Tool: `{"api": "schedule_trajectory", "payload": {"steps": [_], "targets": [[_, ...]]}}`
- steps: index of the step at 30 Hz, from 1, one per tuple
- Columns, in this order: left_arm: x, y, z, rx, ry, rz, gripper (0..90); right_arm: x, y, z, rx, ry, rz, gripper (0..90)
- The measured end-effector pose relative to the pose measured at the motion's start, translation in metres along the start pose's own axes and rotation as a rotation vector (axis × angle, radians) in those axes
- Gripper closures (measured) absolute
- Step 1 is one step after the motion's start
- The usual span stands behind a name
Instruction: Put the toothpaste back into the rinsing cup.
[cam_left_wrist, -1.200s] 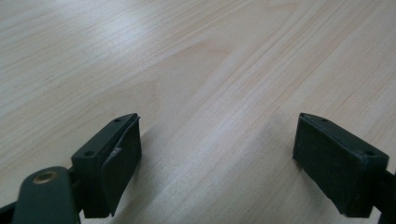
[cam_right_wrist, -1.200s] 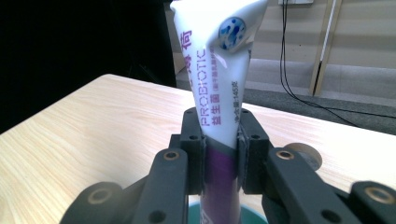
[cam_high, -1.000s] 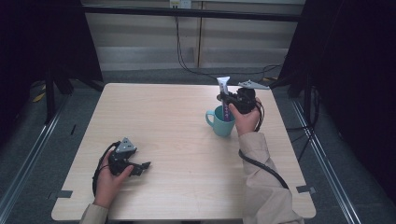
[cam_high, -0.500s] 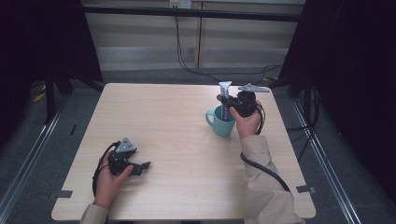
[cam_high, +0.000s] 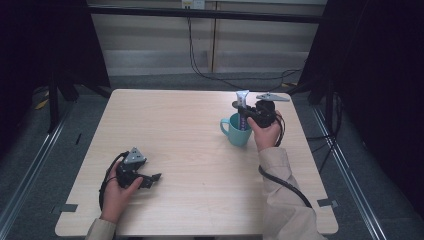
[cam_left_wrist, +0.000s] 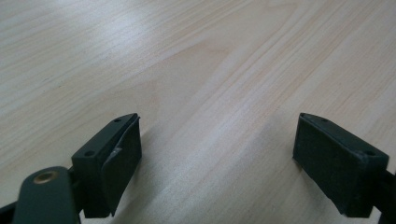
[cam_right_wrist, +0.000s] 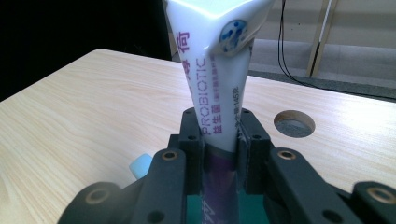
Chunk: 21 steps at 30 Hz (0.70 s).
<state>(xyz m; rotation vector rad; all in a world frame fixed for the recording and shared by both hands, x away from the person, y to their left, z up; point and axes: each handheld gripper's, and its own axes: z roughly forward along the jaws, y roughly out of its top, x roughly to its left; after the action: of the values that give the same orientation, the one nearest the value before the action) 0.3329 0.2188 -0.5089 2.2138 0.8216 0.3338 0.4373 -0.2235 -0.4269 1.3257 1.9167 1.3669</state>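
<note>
Toothpaste tube (cam_right_wrist: 219, 88) between right fingers (cam_right_wrist: 194, 140)

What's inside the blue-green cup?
A white and purple toothpaste tube stands in the cup, its flat end sticking up. The right claw is shut on it. The tube's bottom end and the cup's floor are hidden by the claw and the cup wall.
</note>
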Motion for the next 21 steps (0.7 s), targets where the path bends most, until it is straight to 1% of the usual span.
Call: {"api": "schedule_trajectory", "payload": {"steps": [12, 18, 21], "targets": [[0.0000, 0.0000, 0.0000, 0.000, 0.000, 0.000, 15.1, 0.0005, 0.0009, 0.0021, 0.007, -0.002, 0.000, 74.1], [0.0001, 0.0000, 0.0000, 0.000, -0.001, 0.000, 15.1, 0.0025, 0.0028, 0.0046, 0.022, -0.002, -0.020, 74.2], [0.0000, 0.0000, 0.0000, 0.000, -0.001, 0.000, 15.2, 0.0026, 0.0031, 0.0052, 0.023, 0.001, -0.021, 74.1]]}}
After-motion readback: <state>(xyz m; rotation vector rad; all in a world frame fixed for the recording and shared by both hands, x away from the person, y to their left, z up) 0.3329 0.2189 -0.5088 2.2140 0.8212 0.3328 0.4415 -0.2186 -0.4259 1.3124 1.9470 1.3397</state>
